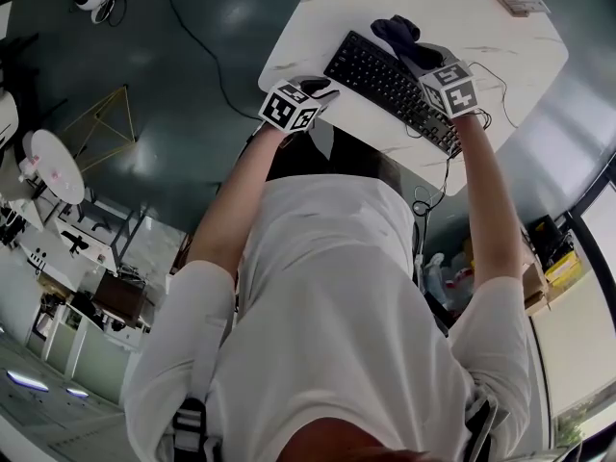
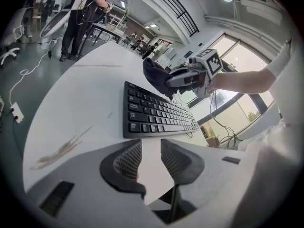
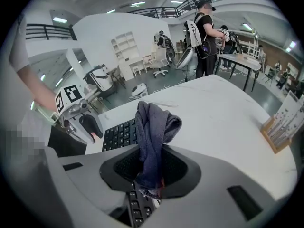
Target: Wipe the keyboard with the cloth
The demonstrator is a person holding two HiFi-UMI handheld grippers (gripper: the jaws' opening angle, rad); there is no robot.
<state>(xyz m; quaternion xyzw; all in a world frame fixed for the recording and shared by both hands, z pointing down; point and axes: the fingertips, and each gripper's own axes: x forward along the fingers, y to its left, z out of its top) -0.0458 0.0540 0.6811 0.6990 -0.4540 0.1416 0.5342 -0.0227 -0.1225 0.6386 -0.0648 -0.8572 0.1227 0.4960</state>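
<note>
Cloth (image 3: 153, 127) in right tongs (image 3: 152, 171), over keyboard (image 3: 120, 133)

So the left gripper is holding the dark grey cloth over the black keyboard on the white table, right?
No, the right gripper holds the dark grey cloth over the black keyboard on the white table, as the right gripper view shows. The left gripper is open and empty.

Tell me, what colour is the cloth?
The cloth is dark greyish blue; the right gripper view shows it best.
</note>
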